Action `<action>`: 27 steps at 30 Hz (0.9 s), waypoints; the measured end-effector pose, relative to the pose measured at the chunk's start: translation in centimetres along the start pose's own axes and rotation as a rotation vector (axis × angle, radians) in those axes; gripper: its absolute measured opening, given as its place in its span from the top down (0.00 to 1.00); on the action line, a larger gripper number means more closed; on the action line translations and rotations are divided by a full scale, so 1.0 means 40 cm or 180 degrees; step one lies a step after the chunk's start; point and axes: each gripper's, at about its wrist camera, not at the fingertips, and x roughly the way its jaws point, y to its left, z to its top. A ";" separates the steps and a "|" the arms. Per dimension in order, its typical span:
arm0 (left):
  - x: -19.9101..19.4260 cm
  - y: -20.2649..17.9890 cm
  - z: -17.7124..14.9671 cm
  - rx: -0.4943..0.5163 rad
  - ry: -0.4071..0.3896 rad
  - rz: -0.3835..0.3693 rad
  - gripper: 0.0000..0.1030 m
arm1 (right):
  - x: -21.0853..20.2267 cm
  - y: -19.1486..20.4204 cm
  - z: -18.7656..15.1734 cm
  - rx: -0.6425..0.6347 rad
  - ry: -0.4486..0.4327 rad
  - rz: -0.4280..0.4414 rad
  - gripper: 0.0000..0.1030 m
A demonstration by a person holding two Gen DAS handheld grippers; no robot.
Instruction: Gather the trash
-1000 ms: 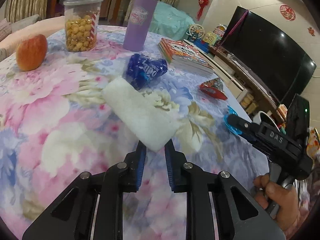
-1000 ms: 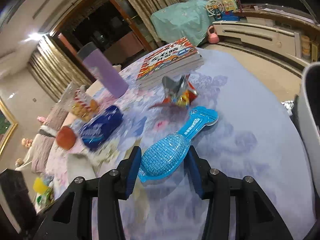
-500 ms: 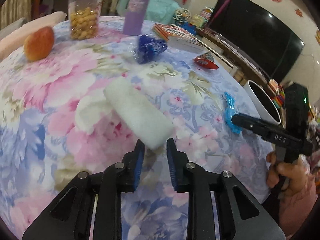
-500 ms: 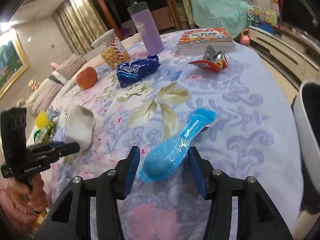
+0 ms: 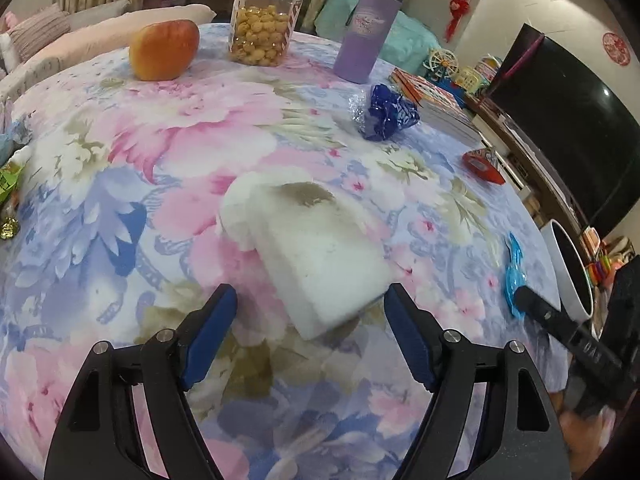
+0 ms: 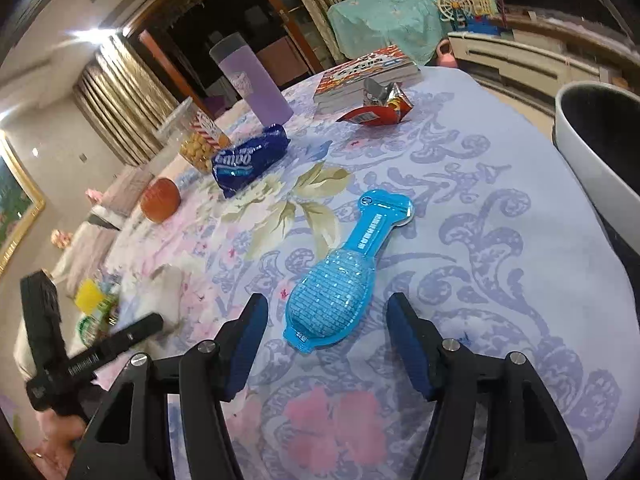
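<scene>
The left gripper has its jaws spread wide, with the white tissue pack at 12 o'clock. The right gripper is spread too, around the blue wrapper's fat end. The white bin stands at 2 o'clock, off the tabletop. Nothing blocks the way.

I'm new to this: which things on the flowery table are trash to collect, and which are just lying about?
Trash, likely:
white crumpled tissue wad
blue plastic blister pack
torn red snack wrapper
crumpled blue biscuit wrapper
white waste bin

Lying about:
red-orange apple
clear snack jar
purple tumbler
stacked books
</scene>
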 end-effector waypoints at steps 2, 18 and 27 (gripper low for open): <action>0.000 -0.015 0.001 0.0037 0.0007 0.0010 0.24 | 0.009 0.017 0.000 -0.0116 0.0007 -0.0086 0.40; -0.012 -0.080 -0.006 0.0409 -0.0160 -0.0187 0.44 | -0.010 0.027 -0.010 -0.0213 -0.0013 0.0018 0.59; -0.006 -0.173 -0.033 0.0723 -0.0072 -0.0385 0.45 | -0.083 -0.021 -0.015 -0.0115 -0.0131 0.0026 0.65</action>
